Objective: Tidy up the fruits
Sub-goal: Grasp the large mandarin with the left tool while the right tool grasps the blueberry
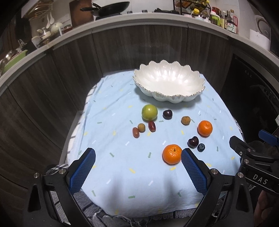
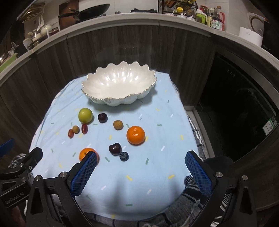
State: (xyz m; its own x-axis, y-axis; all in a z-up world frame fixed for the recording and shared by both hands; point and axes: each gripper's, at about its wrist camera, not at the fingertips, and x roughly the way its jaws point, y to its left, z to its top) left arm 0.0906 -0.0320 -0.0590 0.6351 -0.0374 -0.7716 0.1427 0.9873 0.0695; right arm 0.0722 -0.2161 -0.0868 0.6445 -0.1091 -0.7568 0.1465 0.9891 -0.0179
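A white scalloped bowl [image 1: 167, 82] [image 2: 120, 83] stands empty at the back of a light blue cloth [image 1: 122, 165]. In front of it lie a green apple [image 1: 149, 112], two dark cherries [image 1: 167, 114] [image 1: 193, 141], two oranges [image 1: 172, 154] [image 1: 205, 128], a blueberry [image 1: 201, 147], a brown longan [image 1: 185, 120] and three small reddish fruits [image 1: 141, 129]. My left gripper [image 1: 138, 158] is open above the cloth's near part, its right finger beside the near orange. My right gripper [image 2: 140, 160] is open too, nothing between its fingers; the near orange [image 2: 85, 152] is partly behind its left finger.
Dark wood cabinet fronts [image 1: 122, 48] curve behind the table. The counter above holds a wok [image 1: 111, 7], bottles [image 1: 225, 19] and dishes. A dark appliance door [image 2: 235, 104] stands to the right. A checked towel [image 2: 195, 131] shows under the cloth's edges.
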